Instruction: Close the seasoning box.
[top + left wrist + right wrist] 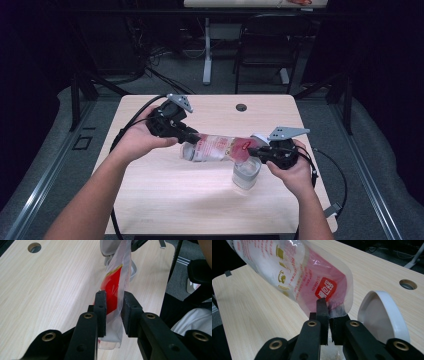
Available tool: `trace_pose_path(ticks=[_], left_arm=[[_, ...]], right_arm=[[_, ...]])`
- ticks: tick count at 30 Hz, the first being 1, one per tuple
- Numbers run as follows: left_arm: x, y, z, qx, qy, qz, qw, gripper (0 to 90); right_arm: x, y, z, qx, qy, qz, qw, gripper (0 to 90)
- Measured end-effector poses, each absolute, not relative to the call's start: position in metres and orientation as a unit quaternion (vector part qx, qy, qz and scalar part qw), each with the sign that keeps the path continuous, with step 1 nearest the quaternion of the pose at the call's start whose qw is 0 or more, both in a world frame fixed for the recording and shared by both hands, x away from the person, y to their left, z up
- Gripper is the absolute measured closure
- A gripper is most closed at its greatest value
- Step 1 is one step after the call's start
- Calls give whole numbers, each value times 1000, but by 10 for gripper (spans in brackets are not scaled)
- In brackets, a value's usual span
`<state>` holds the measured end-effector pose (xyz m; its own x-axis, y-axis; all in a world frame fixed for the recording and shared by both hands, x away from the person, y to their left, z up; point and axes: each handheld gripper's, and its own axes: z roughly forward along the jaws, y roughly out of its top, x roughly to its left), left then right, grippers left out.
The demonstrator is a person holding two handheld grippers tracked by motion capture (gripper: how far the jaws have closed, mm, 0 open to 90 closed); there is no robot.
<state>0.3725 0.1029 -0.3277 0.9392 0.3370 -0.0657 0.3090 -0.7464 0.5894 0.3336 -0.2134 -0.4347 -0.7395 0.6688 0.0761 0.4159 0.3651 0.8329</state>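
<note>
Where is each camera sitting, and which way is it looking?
High view: above the person's side, looking forward and down at the wooden table; both forearms, left gripper and right gripper show.
Left gripper view: rides that gripper, looking along its black jaws, shut on the red-and-clear plastic bag.
Right gripper view: rides that gripper, its jaws pinching the bag's other end beside a white lid.
Shared: all see the bag and table.

A lab or office: wooden desk (150,210), folding chair (265,45), floor cables (150,55) (dark curtains around).
</note>
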Motion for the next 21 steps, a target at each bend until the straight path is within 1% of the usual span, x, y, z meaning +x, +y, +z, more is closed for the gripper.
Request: trace_pose_path(ticks=[21], left_arm=[[373,95,-323,934,164,23,317,762]], right_arm=[[329,-220,-435,341,808,460,137,870]])
